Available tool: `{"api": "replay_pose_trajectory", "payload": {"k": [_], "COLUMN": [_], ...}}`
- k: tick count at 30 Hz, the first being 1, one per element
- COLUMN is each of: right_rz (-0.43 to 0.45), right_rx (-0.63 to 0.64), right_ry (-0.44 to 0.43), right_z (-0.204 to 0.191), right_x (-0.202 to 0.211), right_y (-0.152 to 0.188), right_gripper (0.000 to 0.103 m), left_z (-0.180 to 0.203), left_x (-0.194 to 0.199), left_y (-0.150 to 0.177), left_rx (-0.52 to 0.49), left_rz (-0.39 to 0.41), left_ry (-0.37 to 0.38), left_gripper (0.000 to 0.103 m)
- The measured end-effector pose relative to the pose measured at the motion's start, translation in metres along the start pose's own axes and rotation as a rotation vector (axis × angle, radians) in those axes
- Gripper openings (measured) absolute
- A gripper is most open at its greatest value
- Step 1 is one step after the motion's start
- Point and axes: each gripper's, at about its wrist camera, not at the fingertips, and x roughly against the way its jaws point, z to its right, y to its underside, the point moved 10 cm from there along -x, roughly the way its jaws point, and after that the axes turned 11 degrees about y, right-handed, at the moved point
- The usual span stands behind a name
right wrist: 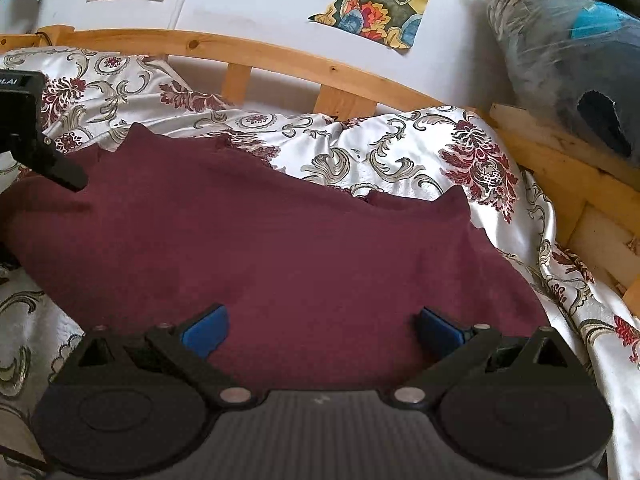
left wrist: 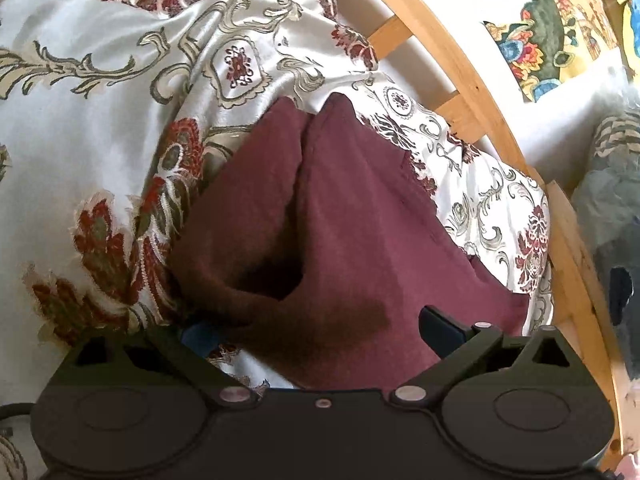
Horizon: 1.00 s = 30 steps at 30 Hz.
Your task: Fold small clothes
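Maroon cloth (right wrist: 280,248) spread flat on floral bedspread (right wrist: 400,152), near wooden bed frame (right wrist: 256,50). Right gripper (right wrist: 322,330) jaws wide apart just above cloth, nothing held. Left gripper (left wrist: 316,328) jaws also apart, bunched cloth fold between them; one finger mostly hidden, contact unclear.

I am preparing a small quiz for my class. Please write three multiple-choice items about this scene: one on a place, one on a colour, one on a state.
1. Where does the garment lie?
A. on a floral bedspread
B. on a bare floor
C. in a basket

2. What colour is the garment?
A. yellow
B. maroon
C. green

3. How does the right gripper stand?
A. shut on the cloth
B. open over the cloth
C. out of view

Key: 1 A, patterned satin surrounds it; 2 B, dark red in both views; 3 B, blue pads stand wide apart.
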Motion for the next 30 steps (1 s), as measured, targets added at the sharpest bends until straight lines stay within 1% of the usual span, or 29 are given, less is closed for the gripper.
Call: {"api": "replay_pose_trajectory", "payload": {"k": [3,7,10,12,13,15,16,18,21,23,24,27,29,30], "right_rz": [-0.001,-0.007,-0.012,-0.020,-0.025,-0.026,-0.025,-0.025,-0.027,-0.037,-0.027,0.085,0.092,0.092], "right_rx": [-0.008,-0.021,-0.023,-0.019,-0.020,-0.028,-0.028,-0.020,-0.016,-0.004,0.006,0.041,0.098,0.118], "right_ry": [-0.006,-0.016,-0.020,-0.023,-0.025,-0.029,-0.028,-0.023,-0.023,-0.041,-0.053,-0.071,-0.089,-0.081], "right_z": [0.000,0.002,0.002,0.001,0.001,0.002,0.002,0.001,0.002,0.003,0.005,0.018,0.021,0.023], "right_x": [-0.001,-0.002,-0.002,-0.003,-0.004,-0.004,-0.004,-0.004,-0.004,-0.002,0.001,0.019,0.024,0.025], "right_y": [0.000,0.000,0.000,0.000,0.000,0.000,0.000,0.000,0.000,-0.005,-0.010,-0.034,-0.044,-0.046], "right_gripper": [0.103,0.103,0.103,0.103,0.103,0.103,0.103,0.103,0.103,0.103,0.103,0.103,0.103,0.103], "left_z": [-0.006,-0.007,-0.008,-0.011,-0.013,-0.018,-0.019,-0.017,-0.004,0.003,0.005,0.009,0.015,0.018], "left_x": [0.003,0.004,0.004,0.005,0.006,0.008,0.009,0.011,0.011,0.012,0.013,0.014,0.012,0.011], "left_y": [-0.003,-0.004,-0.004,-0.006,-0.007,-0.008,-0.009,-0.009,-0.009,-0.011,-0.012,-0.014,-0.015,-0.016], "left_rx": [0.025,0.033,0.022,0.021,0.025,0.043,0.045,0.016,-0.064,-0.099,-0.111,-0.131,-0.160,-0.174], "left_rz": [0.020,0.025,0.031,0.041,0.045,0.058,0.062,0.067,0.069,0.071,0.071,0.065,0.054,0.055], "left_ry": [-0.012,-0.012,-0.028,-0.050,-0.063,-0.085,-0.094,-0.105,-0.111,-0.113,-0.115,-0.123,-0.126,-0.117], "left_gripper": [0.090,0.089,0.083,0.069,0.065,0.051,0.048,0.035,0.024,0.022,0.021,0.020,0.019,0.018]}}
